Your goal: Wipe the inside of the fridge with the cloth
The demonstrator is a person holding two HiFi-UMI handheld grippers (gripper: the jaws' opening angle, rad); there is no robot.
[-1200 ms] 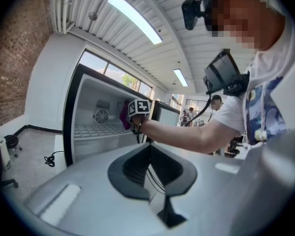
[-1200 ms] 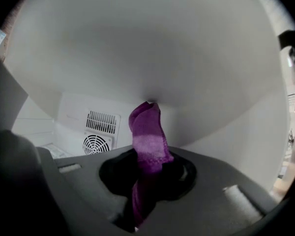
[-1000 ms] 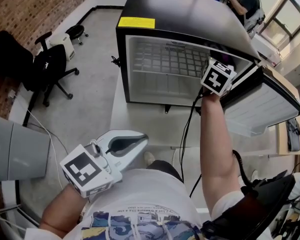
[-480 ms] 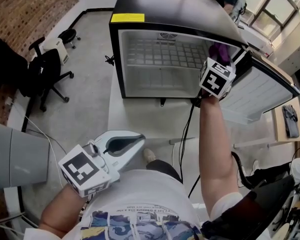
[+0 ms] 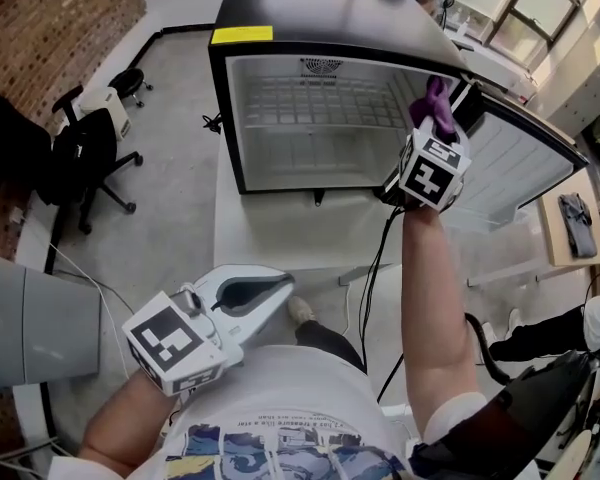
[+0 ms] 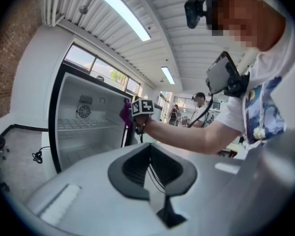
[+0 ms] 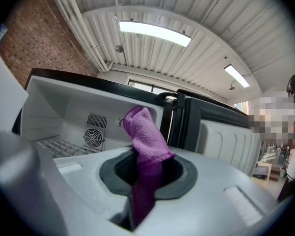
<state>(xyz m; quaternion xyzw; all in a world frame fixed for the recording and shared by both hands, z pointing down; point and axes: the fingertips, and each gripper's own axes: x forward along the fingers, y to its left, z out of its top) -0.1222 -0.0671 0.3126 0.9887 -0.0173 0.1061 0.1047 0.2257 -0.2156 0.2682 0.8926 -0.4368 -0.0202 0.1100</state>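
The right gripper (image 5: 441, 120) is clenched on the purple cloth (image 5: 437, 101). In the right gripper view, the cloth (image 7: 146, 144) is pinched between the two jaws of this gripper (image 7: 147, 176). Its free end stands up past the jaw tips and its other end hangs down behind them.

Straight in front of this gripper is the open fridge (image 5: 320, 8), which is black outside and white inside. The gripper is at the right edge of the opening, close to the side where the door (image 5: 520, 168) is attached. The door stands open to the right of the gripper. To the front and left of the jaws there is a round fan grille (image 7: 94, 132) on the back wall, and below it, further left, a wire shelf (image 7: 54, 144). I cannot tell if the cloth touches any wall of the fridge. A black cable (image 5: 375, 268) hangs from the back of this gripper toward the person.

The left gripper (image 5: 252, 293) is low and close to the person's body, well apart from the fridge. In the left gripper view, its jaws (image 6: 150, 168) are pressed together and nothing is between them. Far in front of them the fridge (image 6: 83, 127) is seen, with the right gripper (image 6: 132, 113) and the cloth (image 6: 126, 112) at its opening.

To the left of the left gripper a black office chair (image 5: 80, 148) stands on the floor.
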